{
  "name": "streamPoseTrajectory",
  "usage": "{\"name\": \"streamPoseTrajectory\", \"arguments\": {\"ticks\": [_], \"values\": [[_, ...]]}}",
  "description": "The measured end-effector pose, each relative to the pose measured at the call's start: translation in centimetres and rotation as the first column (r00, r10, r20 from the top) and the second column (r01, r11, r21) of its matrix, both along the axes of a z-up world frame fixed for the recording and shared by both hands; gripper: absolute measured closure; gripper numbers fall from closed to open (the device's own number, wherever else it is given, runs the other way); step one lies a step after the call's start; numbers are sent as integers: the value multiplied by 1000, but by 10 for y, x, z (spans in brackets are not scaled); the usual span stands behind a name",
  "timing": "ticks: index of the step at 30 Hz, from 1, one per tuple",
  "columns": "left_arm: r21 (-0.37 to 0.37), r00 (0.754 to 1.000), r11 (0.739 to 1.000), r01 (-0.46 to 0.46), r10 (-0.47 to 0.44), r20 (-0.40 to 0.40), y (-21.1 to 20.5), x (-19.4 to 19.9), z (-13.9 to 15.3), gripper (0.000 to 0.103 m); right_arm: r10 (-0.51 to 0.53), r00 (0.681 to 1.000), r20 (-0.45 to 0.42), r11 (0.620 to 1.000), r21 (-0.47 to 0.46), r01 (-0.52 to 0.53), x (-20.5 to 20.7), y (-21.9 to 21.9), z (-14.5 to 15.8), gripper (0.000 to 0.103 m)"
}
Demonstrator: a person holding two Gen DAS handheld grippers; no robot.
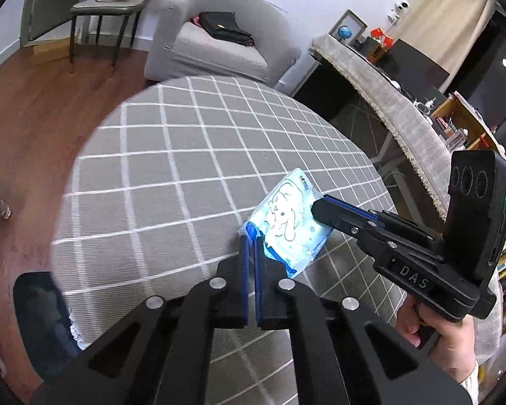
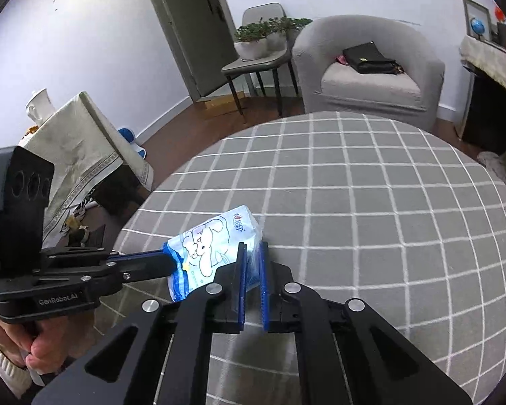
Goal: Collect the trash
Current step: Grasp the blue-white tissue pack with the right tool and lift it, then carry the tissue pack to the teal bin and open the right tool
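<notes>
A pale blue tissue pack point(image 1: 286, 217) with a cartoon dog printed on it hangs over the round table point(image 1: 185, 155), held from two sides. My left gripper point(image 1: 252, 233) is shut on its near left corner, blue pads pinching the wrapper. My right gripper point(image 1: 320, 204) comes in from the right and is shut on the pack's right edge. In the right wrist view the tissue pack point(image 2: 216, 236) sits between my right gripper point(image 2: 253, 248), pinching its near edge, and my left gripper point(image 2: 170, 259), clamped on its left end. A hand holds each gripper's handle.
The table point(image 2: 371, 185) wears a grey checked cloth. A dark bin point(image 1: 40, 310) stands on the floor at its near left edge. A grey armchair point(image 2: 367, 71) with a black bag is behind, a chair with plants point(image 2: 263, 47) beside it, and a cloth-covered table point(image 2: 84, 148) stands left.
</notes>
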State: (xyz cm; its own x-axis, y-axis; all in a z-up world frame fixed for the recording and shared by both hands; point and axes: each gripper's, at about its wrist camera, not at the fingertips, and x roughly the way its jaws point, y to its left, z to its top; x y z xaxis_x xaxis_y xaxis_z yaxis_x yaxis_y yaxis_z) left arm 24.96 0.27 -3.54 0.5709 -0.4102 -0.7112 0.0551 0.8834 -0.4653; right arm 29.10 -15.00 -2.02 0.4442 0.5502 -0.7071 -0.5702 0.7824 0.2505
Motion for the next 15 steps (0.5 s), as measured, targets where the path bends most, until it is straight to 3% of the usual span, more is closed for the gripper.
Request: {"name": "streamPoseTrajectory", "arguments": {"ticks": [15], "values": [[21, 992, 992, -122, 122, 17, 98, -45, 22, 100, 124, 992, 31, 992, -3, -124, -23, 105, 19, 96]]}}
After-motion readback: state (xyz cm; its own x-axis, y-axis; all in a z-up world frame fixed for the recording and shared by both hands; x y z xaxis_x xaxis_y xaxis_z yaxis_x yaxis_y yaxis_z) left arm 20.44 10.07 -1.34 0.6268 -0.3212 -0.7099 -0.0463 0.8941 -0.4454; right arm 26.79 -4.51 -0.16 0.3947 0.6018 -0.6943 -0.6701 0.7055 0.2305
